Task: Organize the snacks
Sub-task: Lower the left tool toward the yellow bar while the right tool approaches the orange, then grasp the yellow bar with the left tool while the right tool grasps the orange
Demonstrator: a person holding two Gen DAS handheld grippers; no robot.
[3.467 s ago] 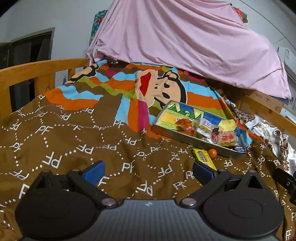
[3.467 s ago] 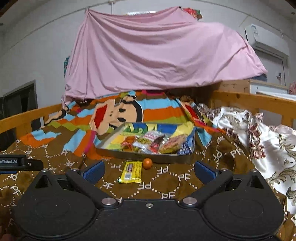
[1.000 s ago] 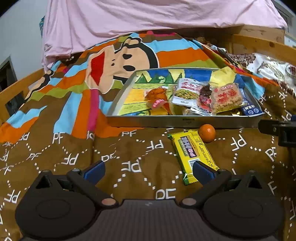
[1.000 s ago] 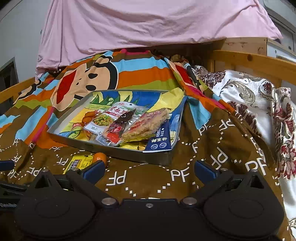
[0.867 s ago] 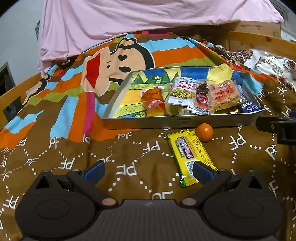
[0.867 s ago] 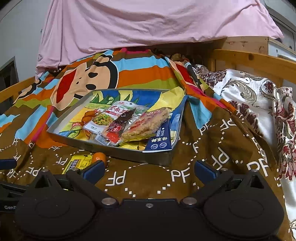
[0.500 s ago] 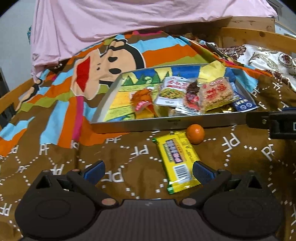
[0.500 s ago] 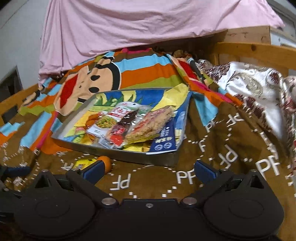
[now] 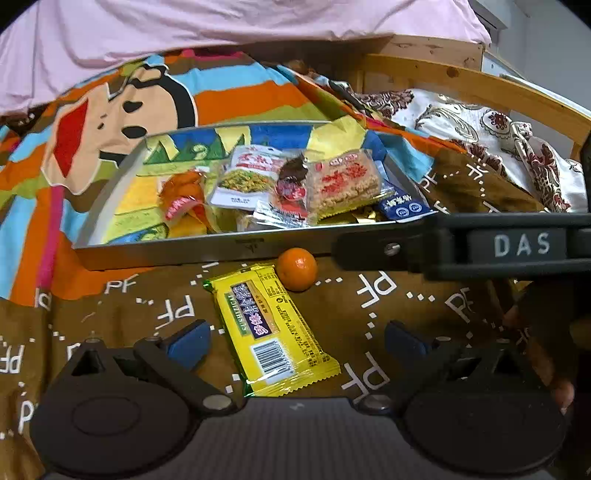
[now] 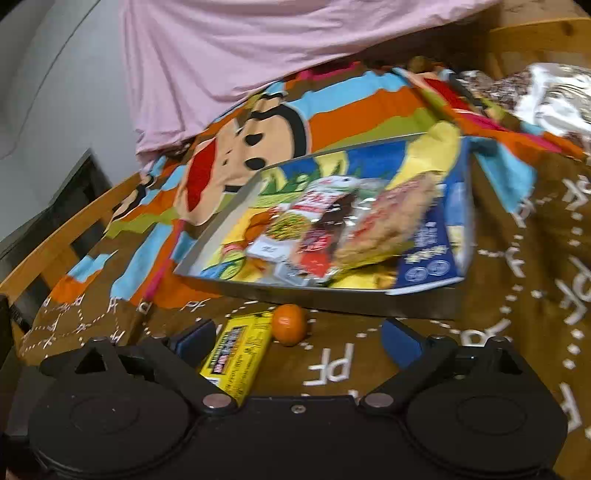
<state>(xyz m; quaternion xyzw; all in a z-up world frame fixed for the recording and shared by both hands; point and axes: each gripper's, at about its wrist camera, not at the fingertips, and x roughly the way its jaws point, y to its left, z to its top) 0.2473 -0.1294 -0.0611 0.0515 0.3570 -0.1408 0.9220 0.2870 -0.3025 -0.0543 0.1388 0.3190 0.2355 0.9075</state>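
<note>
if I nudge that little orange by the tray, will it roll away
Probably: the small orange is round and sits loose on the soft brown blanket, beside the yellow snack packet. The tray wall just behind would likely stop it.

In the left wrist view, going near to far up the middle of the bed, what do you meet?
Yellow snack bar → small orange → metal tray holding snack packets → cartoon monkey blanket → pink sheet.

1. You're over a bed: brown "PF" blanket (image 9: 388, 295) in front, striped cartoon-face blanket (image 9: 155, 103) behind.
2. Pink sheet (image 10: 258, 44) hangs at the back.
3. Wooden bed rail (image 9: 480, 85) on the right, floral quilt (image 9: 480, 129) against it.
4. Grey wall (image 10: 55, 92) on the left.
</note>
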